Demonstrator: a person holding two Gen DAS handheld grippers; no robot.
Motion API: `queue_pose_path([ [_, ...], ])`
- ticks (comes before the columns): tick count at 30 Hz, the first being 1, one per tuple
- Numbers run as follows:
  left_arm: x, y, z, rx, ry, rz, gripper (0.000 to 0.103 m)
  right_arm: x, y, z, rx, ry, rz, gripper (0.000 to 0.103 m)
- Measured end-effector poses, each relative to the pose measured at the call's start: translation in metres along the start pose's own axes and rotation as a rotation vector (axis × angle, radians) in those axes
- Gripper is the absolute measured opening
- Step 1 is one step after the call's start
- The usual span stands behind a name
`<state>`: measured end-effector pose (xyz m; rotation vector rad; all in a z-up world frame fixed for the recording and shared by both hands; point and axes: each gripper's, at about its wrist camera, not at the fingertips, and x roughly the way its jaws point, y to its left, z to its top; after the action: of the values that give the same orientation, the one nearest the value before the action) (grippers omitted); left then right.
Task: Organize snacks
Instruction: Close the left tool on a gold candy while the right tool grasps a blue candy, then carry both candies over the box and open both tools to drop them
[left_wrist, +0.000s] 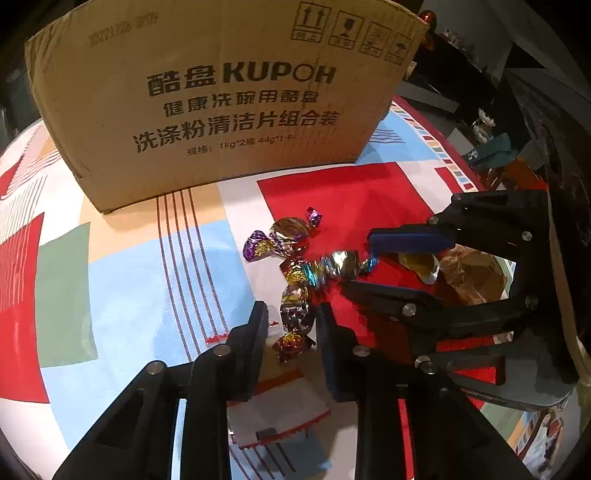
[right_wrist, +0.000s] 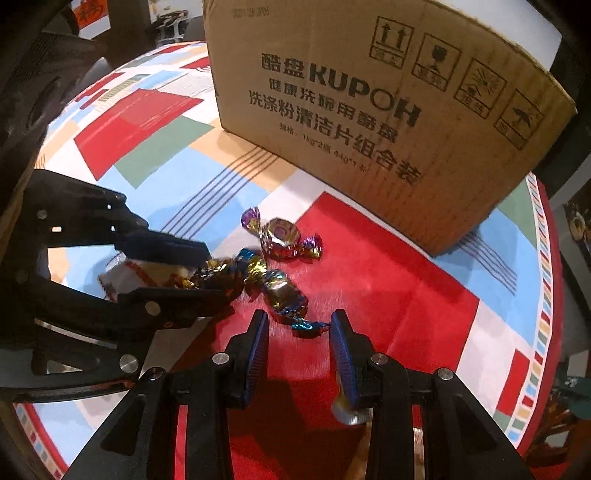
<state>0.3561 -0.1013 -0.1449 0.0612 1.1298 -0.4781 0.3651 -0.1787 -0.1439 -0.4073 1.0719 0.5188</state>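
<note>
Three foil-wrapped candies lie on the patterned tablecloth in front of a cardboard box (left_wrist: 221, 92). My left gripper (left_wrist: 291, 325) is open, its fingers on either side of the near dark-foil candy (left_wrist: 293, 314); it lies above a white and red packet (left_wrist: 280, 406). My right gripper (right_wrist: 299, 328) is open around the twisted end of the blue-gold candy (right_wrist: 284, 291); it also shows in the left wrist view (left_wrist: 360, 267). A purple-gold candy (right_wrist: 280, 236) lies apart, nearer the box.
The box (right_wrist: 369, 103) stands at the back of the round table. A gold wrapper and a brown packet (left_wrist: 472, 273) lie under my right gripper. The table's striped edge (right_wrist: 543, 295) curves on the right, with dark clutter beyond.
</note>
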Motion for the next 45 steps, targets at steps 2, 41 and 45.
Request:
queue_pose_path([
  [2,0.0,0.001,0.001,-0.004,-0.002,-0.002,0.026,0.002,0.001,0.003,-0.014,-0.005,-0.004,0.036],
  [41,-0.093,-0.006,-0.011,-0.027,-0.172,0.013,0.02,-0.076,0.015,-0.007,0.158,-0.157,0.023,0.018],
  [45,-0.11,-0.009,-0.007,-0.025,-0.209,0.014,0.02,-0.095,0.013,-0.003,0.178,-0.202,0.02,0.018],
])
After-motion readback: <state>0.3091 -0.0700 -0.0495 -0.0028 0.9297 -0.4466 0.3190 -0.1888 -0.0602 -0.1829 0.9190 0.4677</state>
